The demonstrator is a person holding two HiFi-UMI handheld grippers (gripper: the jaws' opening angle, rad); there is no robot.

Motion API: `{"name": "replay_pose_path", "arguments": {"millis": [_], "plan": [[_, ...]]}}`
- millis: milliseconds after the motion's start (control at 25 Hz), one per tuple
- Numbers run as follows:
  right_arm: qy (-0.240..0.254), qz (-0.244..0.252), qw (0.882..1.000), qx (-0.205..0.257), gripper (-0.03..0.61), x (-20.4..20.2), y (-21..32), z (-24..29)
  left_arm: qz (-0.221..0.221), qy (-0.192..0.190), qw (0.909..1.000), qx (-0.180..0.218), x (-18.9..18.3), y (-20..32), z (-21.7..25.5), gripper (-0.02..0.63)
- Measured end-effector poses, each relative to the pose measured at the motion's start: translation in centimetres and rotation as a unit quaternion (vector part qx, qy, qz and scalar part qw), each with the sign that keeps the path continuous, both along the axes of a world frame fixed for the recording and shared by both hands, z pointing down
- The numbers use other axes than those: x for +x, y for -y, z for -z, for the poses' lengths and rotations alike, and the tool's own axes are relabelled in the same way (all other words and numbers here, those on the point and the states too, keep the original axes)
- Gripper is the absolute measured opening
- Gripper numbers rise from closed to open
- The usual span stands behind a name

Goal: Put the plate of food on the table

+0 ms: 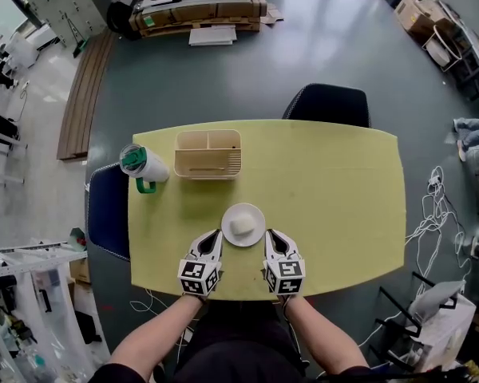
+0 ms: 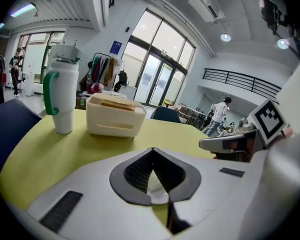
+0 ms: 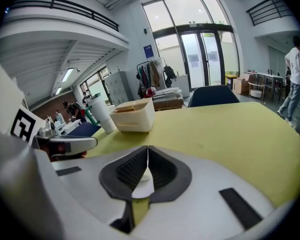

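Note:
A small white plate [image 1: 256,213] with a pale lump of food [image 1: 241,226] rests on the yellow table [image 1: 327,198], near its front edge. My left gripper [image 1: 216,234] is just left of the plate's rim and my right gripper [image 1: 270,234] just right of it, both angled inward. In the left gripper view the jaws [image 2: 152,149] meet at the tips; only a white sliver shows through the hollow behind them. The right gripper view shows the same closed jaws [image 3: 148,147]. Neither view shows pads pressing on the rim.
A cream divided basket [image 1: 208,154] stands behind the plate, with a white tumbler with green lid and handle [image 1: 140,166] to its left. Dark blue chairs stand at the far side [image 1: 327,102] and left end [image 1: 108,210]. Cables lie on the floor at the right [image 1: 431,214].

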State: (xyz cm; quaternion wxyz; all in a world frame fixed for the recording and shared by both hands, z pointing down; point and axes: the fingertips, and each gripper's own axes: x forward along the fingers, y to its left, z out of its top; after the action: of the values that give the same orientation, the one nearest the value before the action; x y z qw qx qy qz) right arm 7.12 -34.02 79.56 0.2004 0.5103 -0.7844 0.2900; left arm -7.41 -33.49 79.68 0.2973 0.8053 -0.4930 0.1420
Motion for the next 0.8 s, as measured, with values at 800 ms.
{"name": "replay_pose_path", "arguments": {"millis": [800], "plan": [[0.05, 0.061, 0.985, 0.155, 0.012, -2.3, -3.3, 22.1, -0.083, -0.042, 0.9823, 0.162, 2.3, -3.6, 21.8, 0.009]]}}
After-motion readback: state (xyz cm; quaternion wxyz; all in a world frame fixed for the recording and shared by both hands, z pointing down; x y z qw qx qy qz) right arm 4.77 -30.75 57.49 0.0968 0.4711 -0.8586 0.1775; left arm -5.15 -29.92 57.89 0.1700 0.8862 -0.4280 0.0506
